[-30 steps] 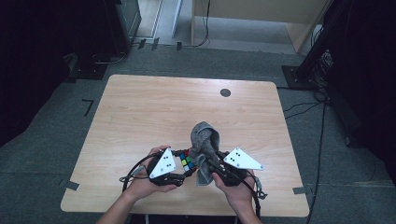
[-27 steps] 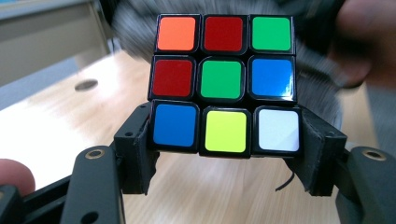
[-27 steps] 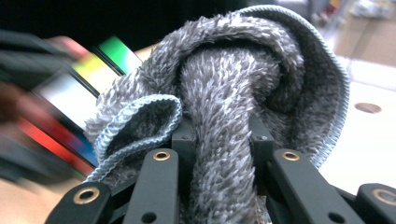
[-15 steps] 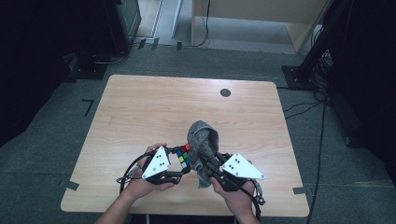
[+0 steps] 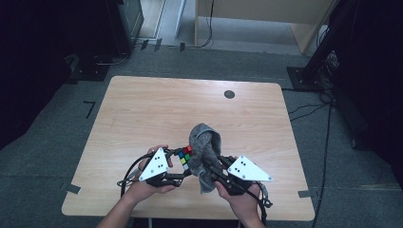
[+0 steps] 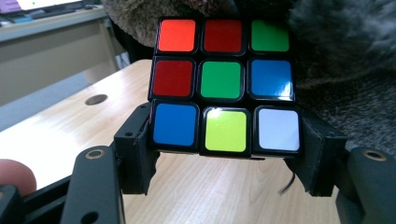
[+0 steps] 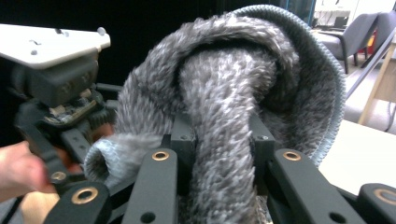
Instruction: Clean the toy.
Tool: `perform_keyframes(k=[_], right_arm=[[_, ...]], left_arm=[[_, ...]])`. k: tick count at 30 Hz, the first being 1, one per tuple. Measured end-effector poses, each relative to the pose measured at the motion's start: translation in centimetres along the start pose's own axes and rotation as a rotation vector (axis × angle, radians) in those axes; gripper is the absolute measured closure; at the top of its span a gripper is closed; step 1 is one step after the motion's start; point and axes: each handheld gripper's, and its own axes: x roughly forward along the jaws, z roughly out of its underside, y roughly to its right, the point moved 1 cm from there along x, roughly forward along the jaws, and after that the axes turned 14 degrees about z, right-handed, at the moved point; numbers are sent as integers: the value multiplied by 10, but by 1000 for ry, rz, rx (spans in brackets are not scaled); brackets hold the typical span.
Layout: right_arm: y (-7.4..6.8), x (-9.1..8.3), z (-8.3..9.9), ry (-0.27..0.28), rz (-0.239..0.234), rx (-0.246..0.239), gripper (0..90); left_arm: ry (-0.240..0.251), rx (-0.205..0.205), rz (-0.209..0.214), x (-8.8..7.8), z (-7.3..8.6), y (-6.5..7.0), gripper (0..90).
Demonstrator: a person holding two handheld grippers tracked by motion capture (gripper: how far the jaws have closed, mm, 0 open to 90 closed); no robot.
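A colour-tiled puzzle cube (image 6: 224, 86) is clamped between the jaws of my left gripper (image 6: 226, 147), which is shut on its lower row. In the high view the cube (image 5: 185, 157) sits just above the table's front edge, held by the left gripper (image 5: 183, 166). A fuzzy grey cloth (image 7: 233, 107) is bunched between the jaws of my right gripper (image 7: 219, 140), which is shut on it. From above, the cloth (image 5: 204, 147) drapes against the cube's right side, with the right gripper (image 5: 211, 167) under it. The cloth (image 6: 345, 70) hangs behind and to the right of the cube.
The wooden table (image 5: 157, 109) has a round dark grommet (image 5: 229, 94) near its far edge. Black cables trail off the front edge by the person's hands. Dark equipment and a wooden cabinet stand on the floor beyond the table.
Both hands have shifted slightly, and the cloth has lifted a little and now lies closer against the cube. Both grips are unchanged.
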Motion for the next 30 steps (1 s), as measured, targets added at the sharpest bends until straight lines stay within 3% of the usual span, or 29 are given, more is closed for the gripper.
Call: perform_keyframes(k=[4, 6, 8, 11, 12, 14, 15, 17, 18, 19, 22, 23, 25, 28, 30], right_arm=[[18, 9, 13, -99, 74, 31, 727], [28, 11, 20, -129, 87, 83, 728], [30, 8, 17, -93, 65, 120, 727], [21, 0, 4, -7, 11, 115, 725], [16, -2, 0, 23, -20, 107, 723], [8, -2, -3, 22, -49, 77, 720], [4, 0, -1, 1, -46, 55, 719], [7, 3, 4, 5, -41, 100, 720], [12, 6, 8, -19, -37, 127, 720], [20, 11, 15, -68, -1, 122, 721], [30, 14, 23, -116, 28, 158, 724], [32, 13, 24, -113, 28, 171, 725], [30, 7, 17, -58, 13, 177, 725], [17, 0, 6, 5, -44, 133, 723], [11, 2, 6, -9, -58, 100, 721]], left_arm=[[100, -78, 34, -13, -1, -11, 343], [135, -99, 37, -17, -1, -14, 344], [111, -84, 30, -17, -1, -14, 343], [21, -26, 15, -8, 3, -9, 344], [12, -18, 21, -6, 3, -8, 343], [17, 0, 55, -3, 0, -1, 343], [9, 4, 52, -2, -2, 0, 343], [7, 11, 41, -3, -3, 0, 343], [22, 0, 43, -7, -3, -2, 343], [33, -9, 40, -9, -3, -3, 343], [68, -31, 33, -12, -4, -7, 343], [60, -29, 31, -12, -4, -7, 343], [1, 1, 20, -7, -1, -4, 343], [-28, 15, 31, 1, 0, 0, 343], [-29, 11, 39, 4, -2, 3, 343]])
